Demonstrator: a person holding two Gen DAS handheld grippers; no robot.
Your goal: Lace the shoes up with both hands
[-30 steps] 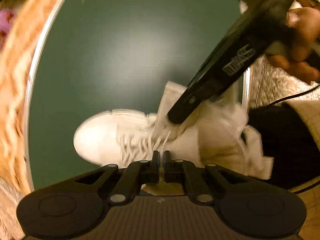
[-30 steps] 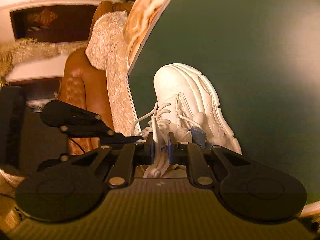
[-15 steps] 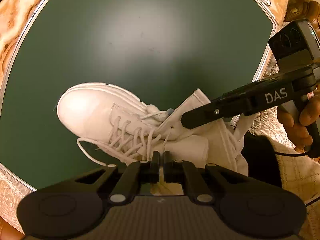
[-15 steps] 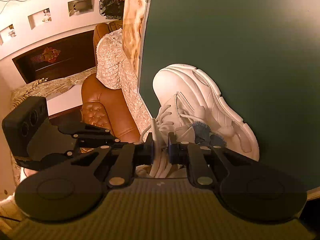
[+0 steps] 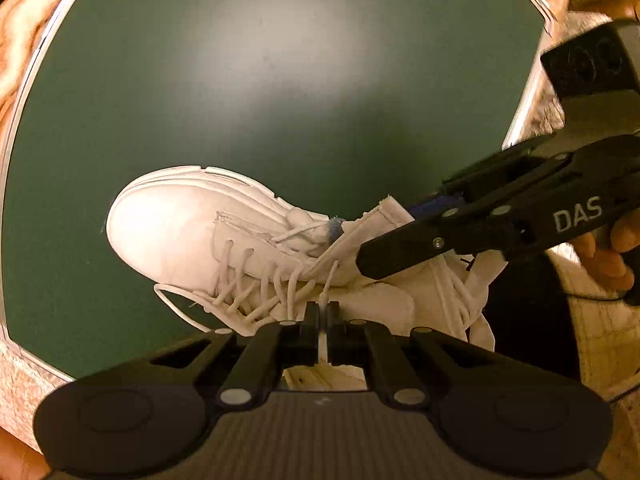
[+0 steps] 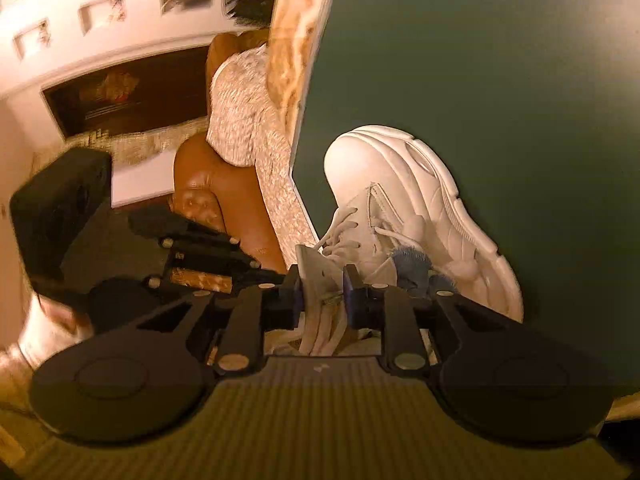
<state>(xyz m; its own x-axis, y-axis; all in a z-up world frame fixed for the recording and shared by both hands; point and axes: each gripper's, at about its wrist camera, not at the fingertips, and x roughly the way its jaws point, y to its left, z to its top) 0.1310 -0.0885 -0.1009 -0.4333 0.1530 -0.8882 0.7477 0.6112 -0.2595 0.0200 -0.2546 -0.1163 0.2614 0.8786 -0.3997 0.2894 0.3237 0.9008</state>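
A white shoe [image 5: 192,232] is laid on its side on the green surface [image 5: 280,80], toe pointed away from the near edge; the left claw [image 5: 322,320] is pressed together on a thin lace [image 5: 324,300] just beside the eyelets; the right claw [image 6: 322,292] is clamped on the shoe's tongue [image 6: 316,276], a small gap kept between its pads; a brown leather chair [image 6: 216,196] is seen beyond the surface edge.

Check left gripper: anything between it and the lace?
Nothing visible. The left gripper is already shut on a strand of the white lace rising from the shoe. The right gripper pinches the tongue, off to the side.
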